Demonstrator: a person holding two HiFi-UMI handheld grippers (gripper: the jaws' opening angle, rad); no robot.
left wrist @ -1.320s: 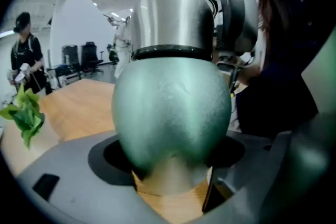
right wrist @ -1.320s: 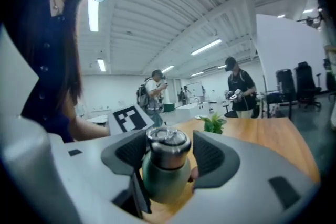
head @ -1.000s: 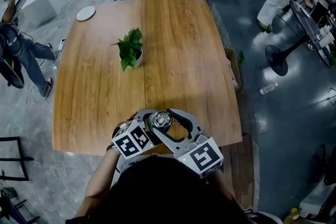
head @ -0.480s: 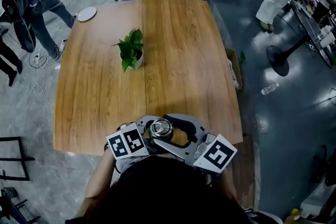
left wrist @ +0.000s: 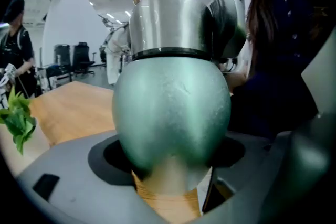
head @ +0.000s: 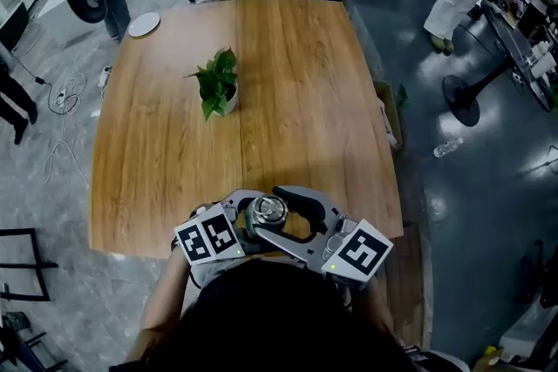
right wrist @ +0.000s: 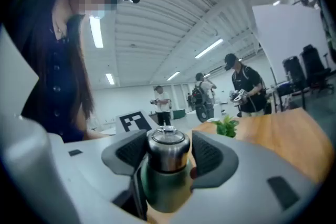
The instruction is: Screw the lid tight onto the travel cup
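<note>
Steel lid [right wrist: 168,150], brushed, with a small ring on top: clamped between the fingers [right wrist: 209,155] of the right gripper [right wrist: 169,157], one dark ribbed pad at 9 o'clock of it and one at 3 o'clock, both touching. Green travel cup [left wrist: 170,113], matt metal body: held low on its belly by the left gripper [left wrist: 170,162], whose fingers [left wrist: 107,157] close against either flank. Axis: the cup's long axis stands upright, lid end up, and both grips sit on that one axis, right above on the lid and left below on the body. Seam: a dark band between lid and body shows no gap in the left gripper view; whether the thread is fully home cannot be told. Location: 6 o'clock edge of the desk [head: 296,83], close to the person's body. The left gripper reaches in from about 8 o'clock of the cup, the right from about 4 o'clock. Whether the base rests on the wood cannot be told. Judgement: the coming move is likely a twist of the right gripper about the upright axis while the left braces the body, so the turn must stay centred on the lid. Also present, well apart: potted plant [head: 216,83] toward 11 o'clock; white round dish [head: 143,23] at the far left corner.
</note>
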